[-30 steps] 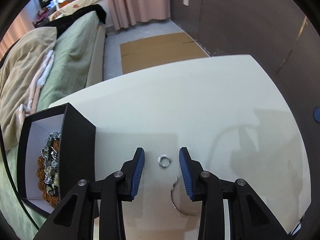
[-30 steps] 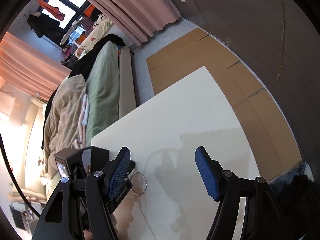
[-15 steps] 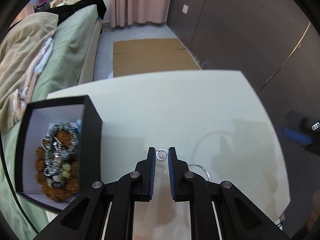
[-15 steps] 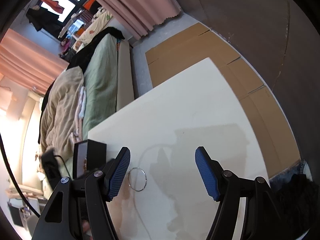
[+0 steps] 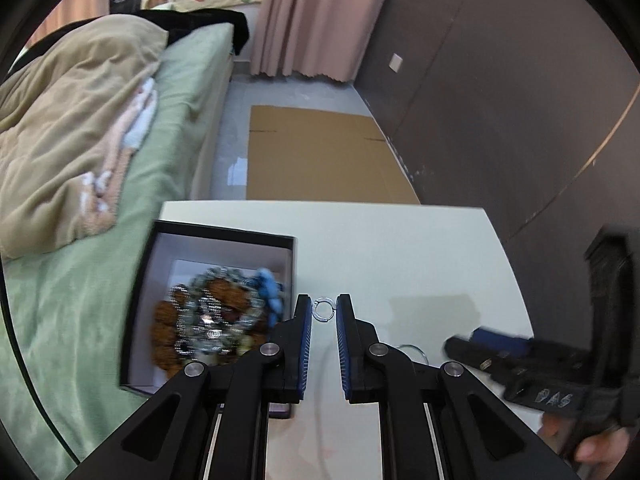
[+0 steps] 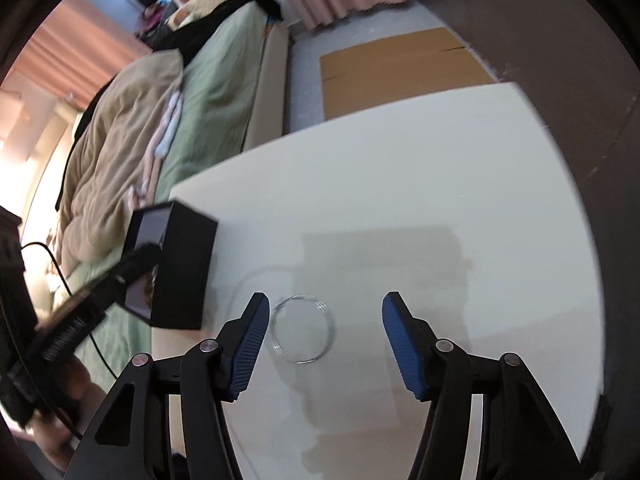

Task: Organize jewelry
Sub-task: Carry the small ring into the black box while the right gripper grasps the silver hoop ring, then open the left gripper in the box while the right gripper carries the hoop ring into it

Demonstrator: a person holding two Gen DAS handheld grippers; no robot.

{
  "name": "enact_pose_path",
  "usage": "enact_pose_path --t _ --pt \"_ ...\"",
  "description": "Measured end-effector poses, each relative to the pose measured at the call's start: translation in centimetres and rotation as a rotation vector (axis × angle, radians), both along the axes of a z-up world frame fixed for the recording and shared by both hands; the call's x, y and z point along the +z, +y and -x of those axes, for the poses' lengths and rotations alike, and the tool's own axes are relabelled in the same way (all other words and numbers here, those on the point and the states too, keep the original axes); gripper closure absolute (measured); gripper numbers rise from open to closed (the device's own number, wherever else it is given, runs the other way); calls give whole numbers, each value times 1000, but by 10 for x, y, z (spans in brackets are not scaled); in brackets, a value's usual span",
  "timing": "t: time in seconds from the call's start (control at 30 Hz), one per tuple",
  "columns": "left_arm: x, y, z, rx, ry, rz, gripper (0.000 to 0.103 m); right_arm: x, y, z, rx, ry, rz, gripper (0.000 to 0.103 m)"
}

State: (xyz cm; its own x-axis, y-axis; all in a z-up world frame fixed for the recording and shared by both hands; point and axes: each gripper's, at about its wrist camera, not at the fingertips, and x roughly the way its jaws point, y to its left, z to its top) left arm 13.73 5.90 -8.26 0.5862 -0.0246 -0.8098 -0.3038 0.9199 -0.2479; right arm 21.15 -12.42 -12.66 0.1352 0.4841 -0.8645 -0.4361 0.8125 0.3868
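Note:
My left gripper [image 5: 323,312] is shut on a small silver ring [image 5: 323,309] and holds it in the air, just right of the black jewelry box [image 5: 218,236]. The box has a white inside and holds several beaded bracelets [image 5: 212,320]. A thin silver bangle [image 6: 301,329] lies on the white table [image 6: 400,184]; in the left wrist view it shows partly behind my right finger [image 5: 414,350]. My right gripper [image 6: 322,336] is open and empty, its fingers on either side of the bangle and above it. The box also shows at the left of the right wrist view [image 6: 184,264].
The table's left edge runs along a bed with a green sheet [image 5: 72,300] and a beige blanket [image 5: 68,136]. Flat cardboard [image 5: 320,152] lies on the floor beyond the far edge. A dark wall [image 5: 520,100] stands to the right.
My left gripper shut on the small ring, lifted it off the table and moved it left toward the box. My right gripper moved over the bangle, still open.

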Motion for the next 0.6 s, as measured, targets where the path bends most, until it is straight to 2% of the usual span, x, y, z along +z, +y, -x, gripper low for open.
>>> enact_pose_path --t 0.13,0.27,0.37,0.43,0.57,0.6 --pt "6 17 9 27 -17 14 90 -10 20 8 39 31 0 60" --pt "12 31 19 50 -34 28 90 -22 33 10 36 48 32 63" --pt "13 39 23 61 -39 41 90 -30 42 11 32 58 44 72" --pt "14 42 26 65 -40 47 90 -29 46 13 32 33 60 73" --pt "17 49 31 77 -46 57 90 -25 65 27 53 -77 188 77" --pt "17 51 32 80 -48 59 90 -24 69 30 58 -107 223 83"
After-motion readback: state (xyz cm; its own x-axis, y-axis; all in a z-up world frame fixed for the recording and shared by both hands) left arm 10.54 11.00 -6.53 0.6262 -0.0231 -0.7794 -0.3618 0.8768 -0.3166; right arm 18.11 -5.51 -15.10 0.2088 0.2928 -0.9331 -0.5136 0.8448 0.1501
